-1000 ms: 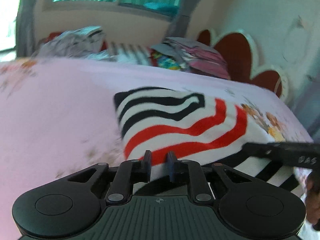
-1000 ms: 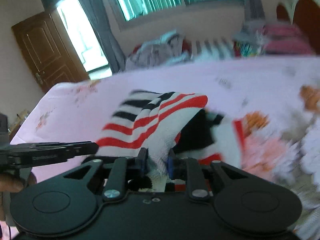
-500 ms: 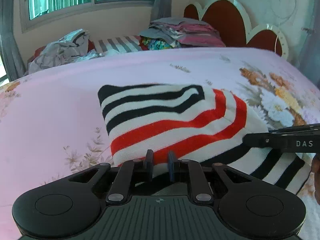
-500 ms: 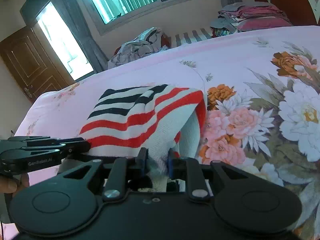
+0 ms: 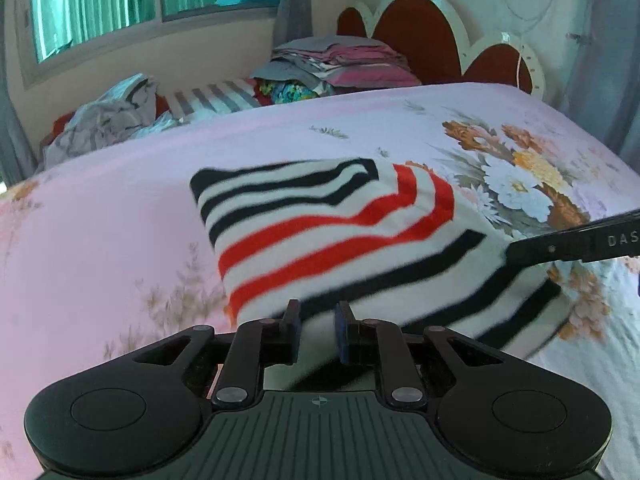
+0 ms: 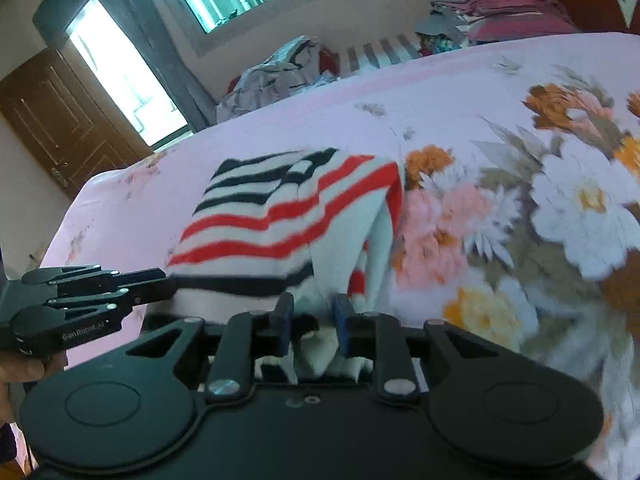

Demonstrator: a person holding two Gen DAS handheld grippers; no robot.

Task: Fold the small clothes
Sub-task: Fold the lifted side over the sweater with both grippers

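Your left gripper (image 5: 316, 316) pinches the near edge of the striped top (image 5: 336, 240), with white fabric caught between its narrowly spaced fingers. The top, banded in black, red and white, is folded over and held lifted above the middle of the bed (image 5: 100, 220); its far part lies over the pink sheet, short of the flower print. From the right wrist view the same gripper comes in from the left edge, gripping the top's lower hem, with part of your hand (image 6: 24, 364) beneath it. Your right gripper (image 6: 310, 320) holds a bunched fold of the top's right side between its fingers. Its jaws have just been opening a little, and the cloth sits between them. Along the far edge of the bed lie a crumpled grey heap (image 5: 108, 120) and, near the headboard (image 5: 424, 40), a stack of folded clothes (image 5: 344, 60).
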